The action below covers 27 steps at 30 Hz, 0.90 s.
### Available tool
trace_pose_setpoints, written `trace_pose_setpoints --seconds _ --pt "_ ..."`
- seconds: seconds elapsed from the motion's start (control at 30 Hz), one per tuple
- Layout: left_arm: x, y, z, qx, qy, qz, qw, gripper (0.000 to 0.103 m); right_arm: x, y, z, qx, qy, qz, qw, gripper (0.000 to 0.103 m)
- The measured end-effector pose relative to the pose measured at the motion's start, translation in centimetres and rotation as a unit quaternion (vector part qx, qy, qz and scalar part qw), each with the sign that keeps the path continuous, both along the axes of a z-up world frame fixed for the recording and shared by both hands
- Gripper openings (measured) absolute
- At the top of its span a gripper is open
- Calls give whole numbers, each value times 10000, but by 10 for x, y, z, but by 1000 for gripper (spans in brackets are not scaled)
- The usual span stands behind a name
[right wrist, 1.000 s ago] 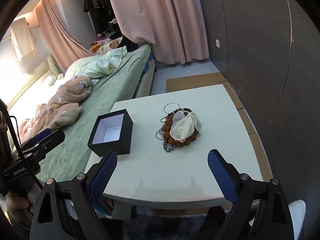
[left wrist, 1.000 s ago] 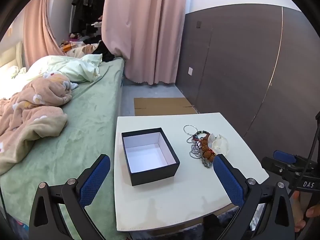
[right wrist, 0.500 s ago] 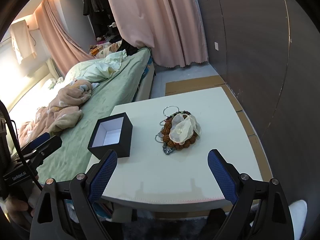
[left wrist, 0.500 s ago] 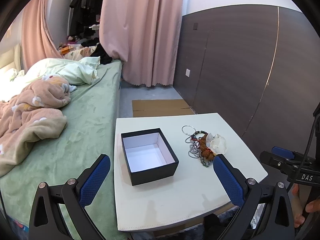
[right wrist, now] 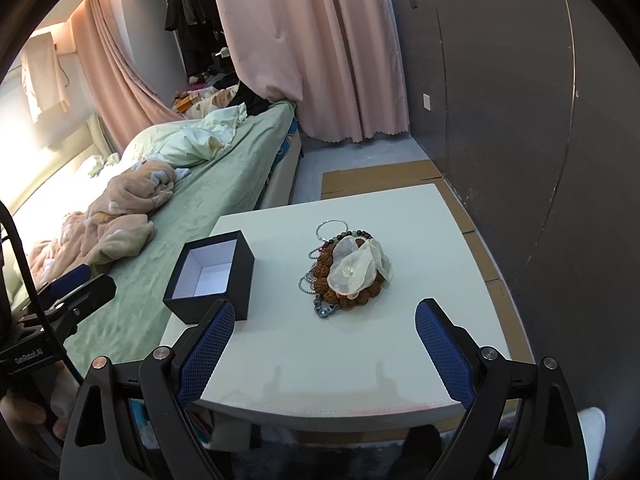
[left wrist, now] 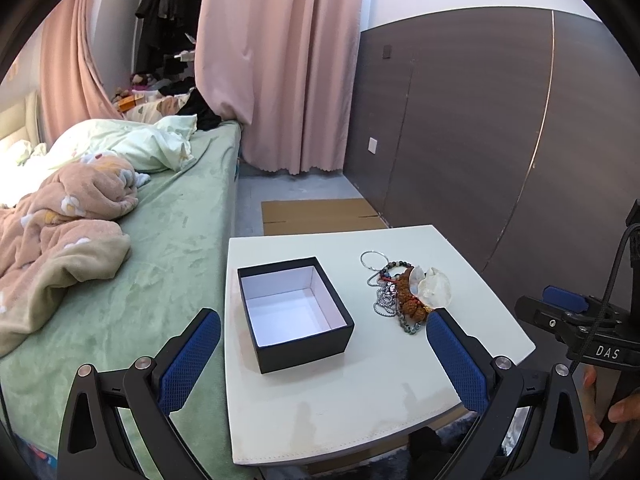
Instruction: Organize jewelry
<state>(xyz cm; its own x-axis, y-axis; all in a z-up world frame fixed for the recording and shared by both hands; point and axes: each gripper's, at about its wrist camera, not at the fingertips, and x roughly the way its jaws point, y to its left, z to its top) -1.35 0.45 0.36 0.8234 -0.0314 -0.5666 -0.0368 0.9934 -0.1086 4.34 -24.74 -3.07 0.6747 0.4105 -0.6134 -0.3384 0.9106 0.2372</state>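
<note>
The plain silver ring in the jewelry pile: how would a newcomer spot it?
On the white table, right of the open black box, lies a jewelry heap topped by a cream fabric flower. The thin silver hoop rests flat at the heap's far edge, the only bare, beadless circle.

The box point(left wrist: 294, 312) sits on the surface point(left wrist: 360, 392), toward its bed-side edge. Right of the box, apart from it, lies the jewelry pile point(left wrist: 404, 292). Left of the box runs the bed point(left wrist: 160, 240); behind the box, cardboard point(left wrist: 320, 216) lies on the floor.
</note>
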Motion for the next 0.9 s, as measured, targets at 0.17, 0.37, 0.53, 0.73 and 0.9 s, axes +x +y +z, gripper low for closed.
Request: trace_pose_setpoints --seconds 0.17,0.37,0.53,0.73,0.9 --pt "-2 -1 0 43 -24 -29 10000 103 -1 -1 0 2 -79 -20 10000 92" --pt "-3 -3 -1 -16 -24 -116 9999 103 -4 1 0 -24 -115 58 9999 92" --pt "-2 -5 -3 -86 40 -189 9998 103 -5 1 0 -24 -125 61 9999 92" --pt "-2 -3 -5 -128 75 -148 9998 103 -5 2 0 -26 -123 64 9999 92" --pt "-2 -3 -5 -113 69 -125 9998 103 -6 2 1 -36 -132 53 9999 92"
